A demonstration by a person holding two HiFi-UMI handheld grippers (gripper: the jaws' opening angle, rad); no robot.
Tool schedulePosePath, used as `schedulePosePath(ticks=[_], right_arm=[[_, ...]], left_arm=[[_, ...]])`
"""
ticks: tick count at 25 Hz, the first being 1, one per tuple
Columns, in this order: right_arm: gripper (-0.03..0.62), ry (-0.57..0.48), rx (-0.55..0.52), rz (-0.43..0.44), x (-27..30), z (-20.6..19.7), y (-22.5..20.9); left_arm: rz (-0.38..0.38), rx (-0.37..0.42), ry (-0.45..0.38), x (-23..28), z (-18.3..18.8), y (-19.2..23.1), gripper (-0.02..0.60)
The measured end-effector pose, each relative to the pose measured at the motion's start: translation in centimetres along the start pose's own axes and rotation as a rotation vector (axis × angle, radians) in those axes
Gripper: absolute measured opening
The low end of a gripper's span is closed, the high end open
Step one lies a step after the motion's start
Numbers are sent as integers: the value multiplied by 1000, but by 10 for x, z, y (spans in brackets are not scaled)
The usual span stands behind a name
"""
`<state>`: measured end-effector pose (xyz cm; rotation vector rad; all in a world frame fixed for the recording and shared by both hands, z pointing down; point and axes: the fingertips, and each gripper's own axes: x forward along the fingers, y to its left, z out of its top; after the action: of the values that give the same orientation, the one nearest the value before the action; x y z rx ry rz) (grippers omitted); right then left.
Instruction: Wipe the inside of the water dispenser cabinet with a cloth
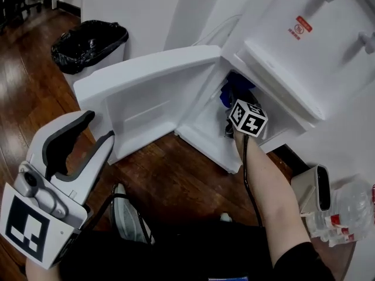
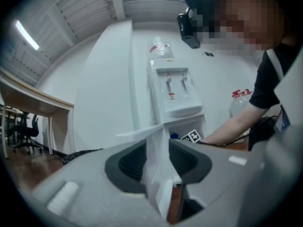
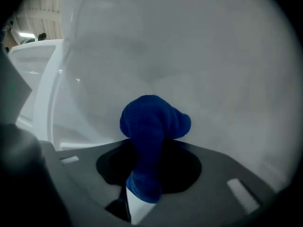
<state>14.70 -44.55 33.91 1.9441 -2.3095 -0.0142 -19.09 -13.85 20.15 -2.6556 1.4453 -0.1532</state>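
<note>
The white water dispenser (image 1: 304, 45) stands at the upper right, its lower cabinet door (image 1: 152, 92) swung wide open to the left. My right gripper (image 1: 233, 105) reaches into the cabinet (image 1: 202, 122), shut on a blue cloth (image 1: 226, 93). In the right gripper view the bunched cloth (image 3: 151, 126) sticks out between the jaws of the right gripper (image 3: 149, 162), close to the white inner wall (image 3: 213, 79). My left gripper (image 1: 98, 129) hangs low at the left, away from the cabinet. Its jaws stand slightly apart with nothing between them; the left gripper (image 2: 158, 157) points towards the dispenser (image 2: 173, 91).
A bin lined with a black bag (image 1: 91, 43) stands behind the open door. Clear plastic bottles (image 1: 345, 212) and a small white device (image 1: 313, 189) sit at the right. A person's shoe (image 1: 126, 215) rests on the wooden floor (image 1: 23, 98).
</note>
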Motion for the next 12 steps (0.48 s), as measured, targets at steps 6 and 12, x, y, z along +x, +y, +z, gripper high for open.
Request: schedulePosePath(ticks=[6, 12], right_arm=[[129, -16, 96, 195, -15, -4, 44], [129, -15, 201, 541, -89, -7, 108]], left_arm=[[-23, -5, 13, 5, -3, -3, 149], [25, -2, -104, 0, 24, -1, 120]])
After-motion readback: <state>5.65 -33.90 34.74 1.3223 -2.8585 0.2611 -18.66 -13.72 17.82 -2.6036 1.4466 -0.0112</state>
